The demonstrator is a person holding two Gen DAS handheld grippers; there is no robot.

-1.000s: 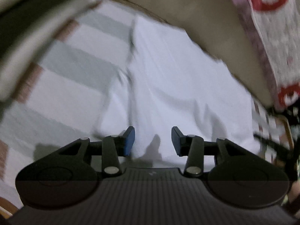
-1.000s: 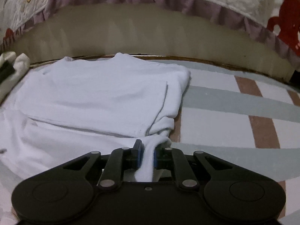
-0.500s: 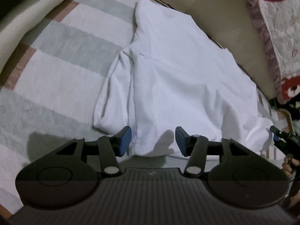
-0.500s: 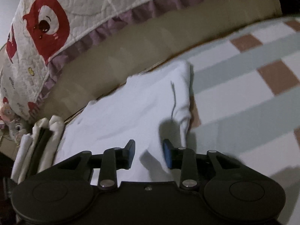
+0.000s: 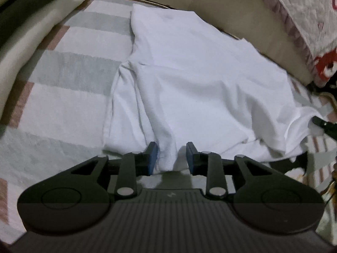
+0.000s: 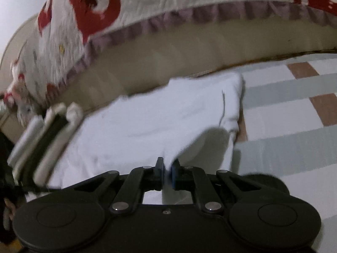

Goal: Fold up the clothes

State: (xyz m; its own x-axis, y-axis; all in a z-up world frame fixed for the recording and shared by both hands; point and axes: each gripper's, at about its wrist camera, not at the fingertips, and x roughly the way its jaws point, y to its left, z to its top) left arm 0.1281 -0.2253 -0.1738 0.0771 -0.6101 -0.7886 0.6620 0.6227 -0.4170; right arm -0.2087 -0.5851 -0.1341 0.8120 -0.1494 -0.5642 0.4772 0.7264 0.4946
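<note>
— Since a moment back, both tools have changed: the left gripper [image 5: 171, 158] has just been narrowing its jaws around a bunched fold at the near hem of the white shirt [image 5: 189, 88], and the right gripper [image 6: 167, 172], which had let go and opened wide, has just been closing again on cloth.

— Is the left one actually holding?

— Its blue pads [image 5: 152, 158] stand either side of the fold, the left pad touching it, the other with a gap. I'd call it not yet clamped.

— And to its left?

— Striped bed sheet [image 5: 59, 97], bare and flat, plenty of room right out to the pale blanket [image 5: 27, 48] heaped along the far left edge. The shirt's left edge runs as a rumpled, doubled-over strip down toward the gripper.

— The far side?

— The shirt's top edge lies just beside the beige mattress side [image 5: 242, 14], under a quilt [image 5: 305, 10] with red figures.

— The right gripper?

— Pinched tight on the shirt's near edge, lifting it into a little tent. In its own view a stack of folded clothes [image 6: 42, 135] sits at the left, close to the shirt; to the right, the sleeve edge ends and open checked sheet spreads away.
</note>
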